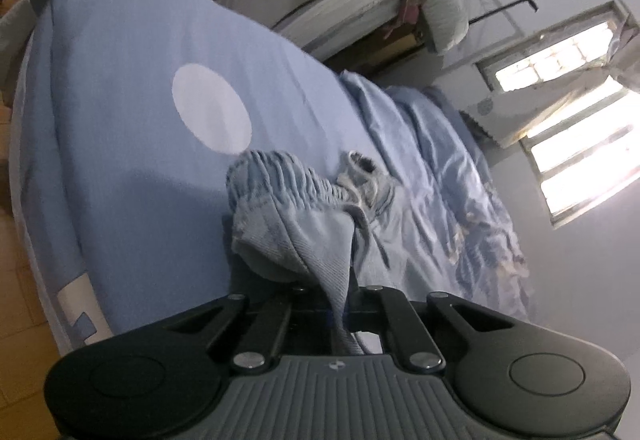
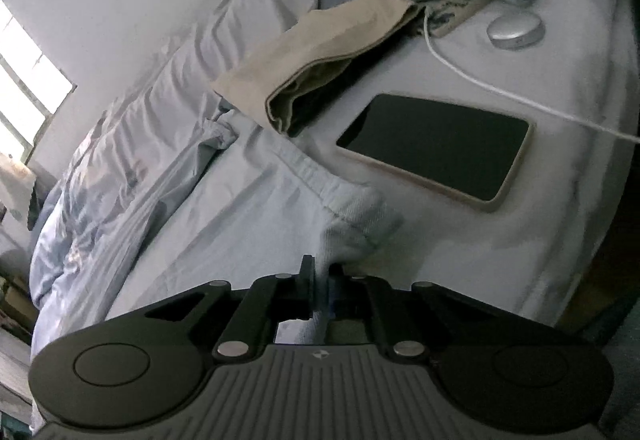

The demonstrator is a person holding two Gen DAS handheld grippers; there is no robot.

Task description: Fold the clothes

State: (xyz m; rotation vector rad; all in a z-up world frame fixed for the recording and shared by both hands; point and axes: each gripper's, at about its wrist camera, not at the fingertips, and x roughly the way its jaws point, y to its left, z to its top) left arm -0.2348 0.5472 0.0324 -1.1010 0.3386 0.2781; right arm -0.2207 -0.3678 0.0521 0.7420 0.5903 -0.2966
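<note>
Near the bed's front edge, my pale blue elastic-waisted cotton trousers (image 1: 304,208) hang by their waistband, pinched shut in both the left gripper (image 1: 340,304) and right gripper (image 2: 320,280), apparently to lift them, beside a black phone (image 2: 436,148).

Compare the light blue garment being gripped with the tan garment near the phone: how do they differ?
The light blue garment lies spread out and unfolded; the tan garment is a folded stack. The light blue garment's gathered waistband is pinched by the right hand-held gripper and the left hand-held gripper; the tan garment lies untouched. Both rest on the bed.
</note>
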